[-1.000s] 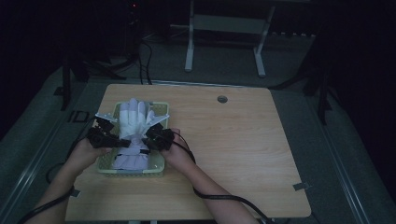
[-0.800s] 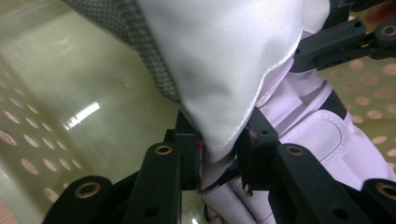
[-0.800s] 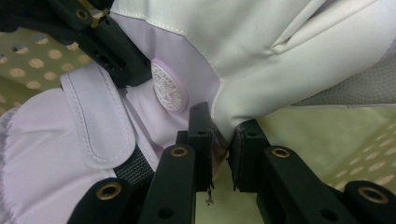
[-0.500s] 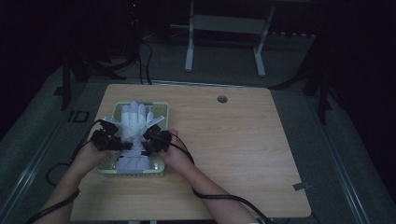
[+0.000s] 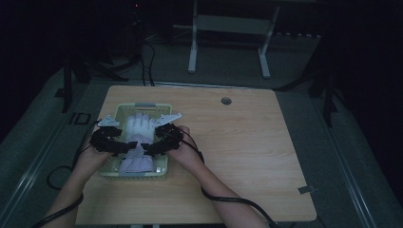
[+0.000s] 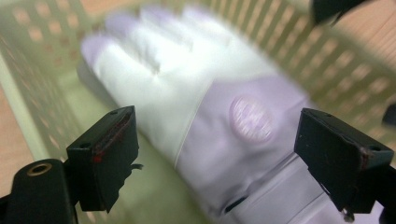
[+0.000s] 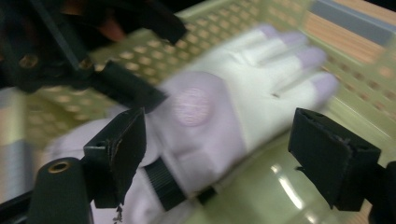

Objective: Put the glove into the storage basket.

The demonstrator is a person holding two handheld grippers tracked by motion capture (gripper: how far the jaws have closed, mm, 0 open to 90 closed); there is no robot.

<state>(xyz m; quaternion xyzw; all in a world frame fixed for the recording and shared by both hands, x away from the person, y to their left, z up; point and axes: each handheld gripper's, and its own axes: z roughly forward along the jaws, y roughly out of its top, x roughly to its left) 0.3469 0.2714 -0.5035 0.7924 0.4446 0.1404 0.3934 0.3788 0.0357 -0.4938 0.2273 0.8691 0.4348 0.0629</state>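
Observation:
A white glove [image 5: 138, 124] with lilac fingertips and cuff lies flat in a pale green perforated basket [image 5: 142, 105] on the left of the wooden table. Both grippers hover over its cuff end. My left gripper [image 5: 124, 147] stands open; its jaws have just been opening, and they straddle the glove [image 6: 187, 93] without touching it [image 6: 219, 140]. My right gripper [image 5: 151, 148] is open too, its jaws also just opened wide [image 7: 222, 140] on either side of the glove [image 7: 224, 93]. The left gripper [image 7: 126, 88] shows close by in the right gripper view.
Lilac fabric [image 5: 135, 164] fills the near end of the basket. The basket walls [image 6: 299, 60] rise close around both grippers. Bare wood [image 5: 266, 156] stretches to the right, with a round grommet [image 5: 226, 100] near the far edge. A metal frame [image 5: 228, 28] stands on the floor beyond.
The glove has settled a little lower into the basket. The two grippers sit slightly farther apart at its cuff. The hands have barely shifted.

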